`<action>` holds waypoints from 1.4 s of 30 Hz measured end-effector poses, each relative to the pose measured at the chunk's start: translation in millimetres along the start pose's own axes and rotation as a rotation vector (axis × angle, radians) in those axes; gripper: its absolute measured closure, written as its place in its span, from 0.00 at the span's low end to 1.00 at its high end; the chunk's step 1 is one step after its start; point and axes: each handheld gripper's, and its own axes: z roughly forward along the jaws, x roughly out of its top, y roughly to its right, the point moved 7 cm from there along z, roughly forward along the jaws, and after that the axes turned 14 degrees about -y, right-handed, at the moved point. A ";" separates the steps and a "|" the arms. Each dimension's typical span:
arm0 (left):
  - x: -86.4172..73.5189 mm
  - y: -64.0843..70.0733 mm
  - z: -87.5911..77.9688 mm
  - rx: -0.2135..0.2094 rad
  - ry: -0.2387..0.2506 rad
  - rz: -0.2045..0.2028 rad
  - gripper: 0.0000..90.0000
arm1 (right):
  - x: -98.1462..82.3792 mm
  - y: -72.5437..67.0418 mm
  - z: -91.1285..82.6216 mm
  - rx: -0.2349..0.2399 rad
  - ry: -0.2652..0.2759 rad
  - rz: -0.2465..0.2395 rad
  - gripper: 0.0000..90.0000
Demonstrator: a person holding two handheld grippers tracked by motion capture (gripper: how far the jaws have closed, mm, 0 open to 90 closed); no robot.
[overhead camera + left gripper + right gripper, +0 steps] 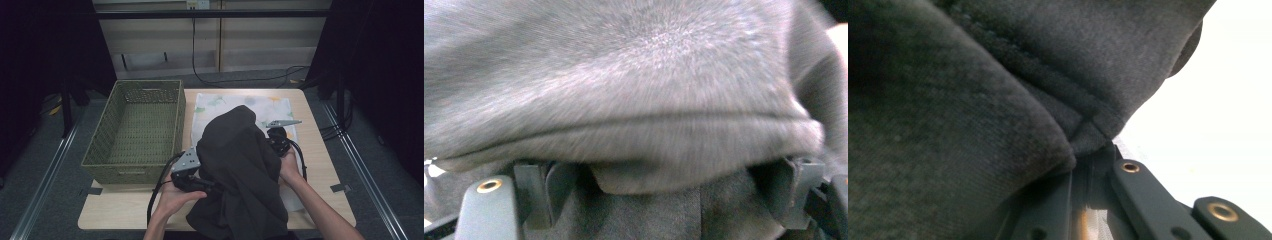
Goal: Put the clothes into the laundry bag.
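Observation:
A dark grey garment [240,160] is bunched up over the middle of the table and hangs past its near edge. My left gripper [207,185] is at the garment's lower left side, its tips tucked under the cloth. In the left gripper view the jaws stand wide apart, with a loose fold of the garment [634,90] draped across the left gripper [671,187]; the pads do not press it. My right gripper [272,142] is at the garment's right side. The right gripper [1093,150] is shut on a stitched edge of the garment [973,100].
A white cloth with a leaf print [220,105] lies spread under the garment. A green woven basket [100,160] stands at the table's left end. The wooden tabletop [320,130] shows at the right, with a tape mark [340,188] near the front corner.

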 end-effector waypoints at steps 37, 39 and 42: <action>31.7 -49.9 86.9 0.001 -0.198 -0.033 0.04 | 0.2 -0.5 1.6 -0.010 -0.014 0.003 0.99; 22.5 -52.5 93.0 0.009 -0.224 -0.050 0.23 | 0.3 -0.3 2.1 -0.018 -0.015 -0.001 0.99; 18.6 -53.5 92.9 -0.002 -0.214 -0.045 0.60 | -0.9 0.0 3.7 -0.025 -0.024 0.000 1.00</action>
